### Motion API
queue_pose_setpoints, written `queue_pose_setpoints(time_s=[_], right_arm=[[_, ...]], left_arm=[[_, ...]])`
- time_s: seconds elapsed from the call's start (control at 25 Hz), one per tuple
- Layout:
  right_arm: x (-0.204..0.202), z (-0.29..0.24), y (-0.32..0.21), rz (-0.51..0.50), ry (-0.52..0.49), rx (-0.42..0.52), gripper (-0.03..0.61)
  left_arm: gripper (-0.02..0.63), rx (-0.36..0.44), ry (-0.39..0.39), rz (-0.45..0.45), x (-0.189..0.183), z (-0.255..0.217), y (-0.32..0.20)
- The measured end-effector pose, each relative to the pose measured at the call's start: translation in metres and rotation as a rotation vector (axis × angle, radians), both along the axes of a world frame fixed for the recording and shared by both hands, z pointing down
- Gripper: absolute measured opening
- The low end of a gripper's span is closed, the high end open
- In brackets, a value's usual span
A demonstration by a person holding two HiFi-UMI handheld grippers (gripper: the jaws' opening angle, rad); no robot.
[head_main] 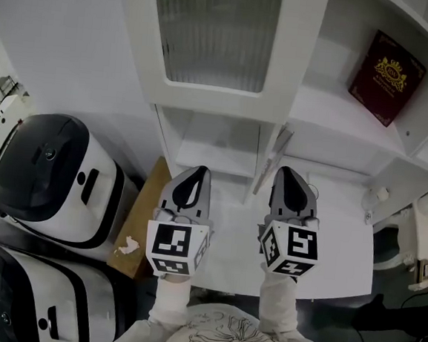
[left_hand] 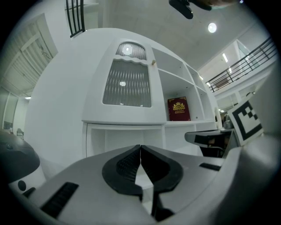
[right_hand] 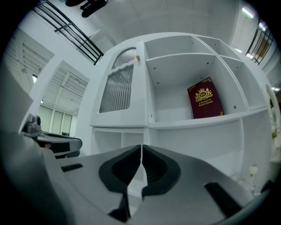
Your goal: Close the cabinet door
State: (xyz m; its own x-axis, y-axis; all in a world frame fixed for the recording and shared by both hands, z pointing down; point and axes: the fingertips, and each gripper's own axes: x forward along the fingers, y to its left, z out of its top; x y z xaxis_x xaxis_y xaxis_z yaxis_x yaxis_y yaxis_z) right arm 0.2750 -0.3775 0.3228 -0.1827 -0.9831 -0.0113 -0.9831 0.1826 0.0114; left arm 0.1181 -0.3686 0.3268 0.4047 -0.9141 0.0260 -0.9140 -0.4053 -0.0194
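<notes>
The white cabinet (head_main: 330, 117) fills the far side of the head view. Its upper left door (head_main: 215, 32) has a ribbed glass panel, and in the right gripper view this door (right_hand: 118, 88) seems to lie flat against the cabinet front. Below it is an open compartment (head_main: 208, 147), with a thin panel (head_main: 273, 157) standing edge-on at its right. Whether that panel is a door, I cannot tell. My left gripper (head_main: 196, 174) and right gripper (head_main: 288, 173) hang side by side before this compartment. The left gripper (left_hand: 140, 147) and the right gripper (right_hand: 141, 147) are both shut and empty, touching nothing.
A dark red book (head_main: 386, 77) leans in the upper right shelf. A white counter (head_main: 342, 237) runs under the shelves, with a small white item (head_main: 379, 194) near its right end. Two black-and-white appliances (head_main: 50, 174) (head_main: 17, 291) stand at the left, beside a brown board (head_main: 138, 227).
</notes>
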Motion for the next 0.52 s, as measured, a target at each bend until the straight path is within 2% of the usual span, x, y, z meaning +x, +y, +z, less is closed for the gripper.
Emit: queue_pose_setpoints(time_s=[0.52], right_arm=[[-0.0035,0.0051,0.0078,0.038,0.009,-0.015,0.012]], left_arm=[[0.005,0.007,0.014,0.018,-0.0104,-0.0034,0.0013]])
